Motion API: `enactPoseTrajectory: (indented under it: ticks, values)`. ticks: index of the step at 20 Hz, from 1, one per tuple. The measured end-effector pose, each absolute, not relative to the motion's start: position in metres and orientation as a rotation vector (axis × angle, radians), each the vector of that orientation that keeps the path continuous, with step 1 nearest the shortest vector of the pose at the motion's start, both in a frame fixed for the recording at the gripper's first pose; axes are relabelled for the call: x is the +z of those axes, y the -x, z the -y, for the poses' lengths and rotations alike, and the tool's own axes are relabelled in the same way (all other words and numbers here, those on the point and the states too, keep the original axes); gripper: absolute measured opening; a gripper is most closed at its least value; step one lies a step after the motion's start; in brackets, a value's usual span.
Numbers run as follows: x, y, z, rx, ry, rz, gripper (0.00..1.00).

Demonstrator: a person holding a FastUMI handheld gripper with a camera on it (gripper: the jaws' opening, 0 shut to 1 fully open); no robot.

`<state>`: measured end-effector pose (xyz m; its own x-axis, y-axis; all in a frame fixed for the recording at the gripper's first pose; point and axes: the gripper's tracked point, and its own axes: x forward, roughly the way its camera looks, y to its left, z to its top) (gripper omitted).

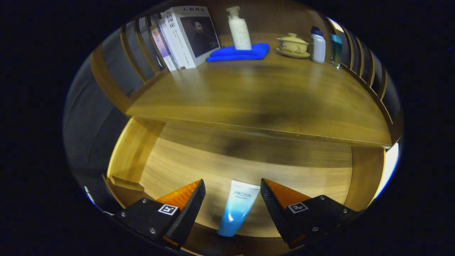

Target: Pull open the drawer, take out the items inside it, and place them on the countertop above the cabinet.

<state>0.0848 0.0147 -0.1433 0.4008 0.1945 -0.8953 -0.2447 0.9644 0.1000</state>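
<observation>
The wooden counter hides the open wooden drawer's back; the blue-and-white squeeze tube's label is unreadably blurred.

1. Books stood upright at the rear, leaning slightly.
2. Folded blue cloth lay beside them.
3. White pump bottle stood on the cloth.
4. Lidded cup on saucer.
5. White bottle beside a clear blue bottle.
</observation>
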Motion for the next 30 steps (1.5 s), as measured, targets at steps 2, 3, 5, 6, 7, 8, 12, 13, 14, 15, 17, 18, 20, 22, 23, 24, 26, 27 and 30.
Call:
enactPoseTrajectory:
  ticks: [2,3,5,6,7,8,12,13,14,15,17,18,20,22,23,24,26,27,30]
  values:
    - [-0.147,-0.081,-0.017,0.287,0.012,-1.162,0.96]
    - [-0.145,-0.084,-0.017,0.289,0.008,-1.156,0.95]
    - [-0.149,-0.082,-0.017,0.308,0.034,-1.184,0.95]
    - [-0.155,-0.076,-0.017,0.31,0.039,-1.227,0.94]
    - [-0.159,-0.073,-0.015,0.302,0.046,-1.268,0.95]
    - [-0.166,-0.071,-0.015,0.302,0.046,-1.294,0.95]
    - [-0.173,-0.061,-0.015,0.34,0.091,-1.339,0.93]
    - [-0.173,-0.062,-0.015,0.337,0.117,-1.338,0.93]
    - [-0.175,-0.061,-0.011,0.331,0.146,-1.335,0.9]
    - [-0.176,-0.061,-0.009,0.328,0.177,-1.325,0.89]
    - [-0.179,-0.063,-0.006,0.336,0.23,-1.307,0.78]
    - [-0.178,-0.062,-0.006,0.34,0.24,-1.3,0.73]
    - [-0.178,-0.062,-0.004,0.35,0.259,-1.291,0.7]
    - [-0.177,-0.062,-0.005,0.379,0.27,-1.278,0.64]
    - [-0.177,-0.063,-0.007,0.387,0.268,-1.264,0.63]
    - [-0.176,-0.064,-0.007,0.391,0.263,-1.237,0.59]
    - [-0.172,-0.062,-0.007,0.404,0.258,-1.19,0.54]
    - [-0.169,-0.065,-0.006,0.402,0.255,-1.166,0.53]
    - [-0.163,-0.071,-0.002,0.396,0.25,-1.113,0.48]
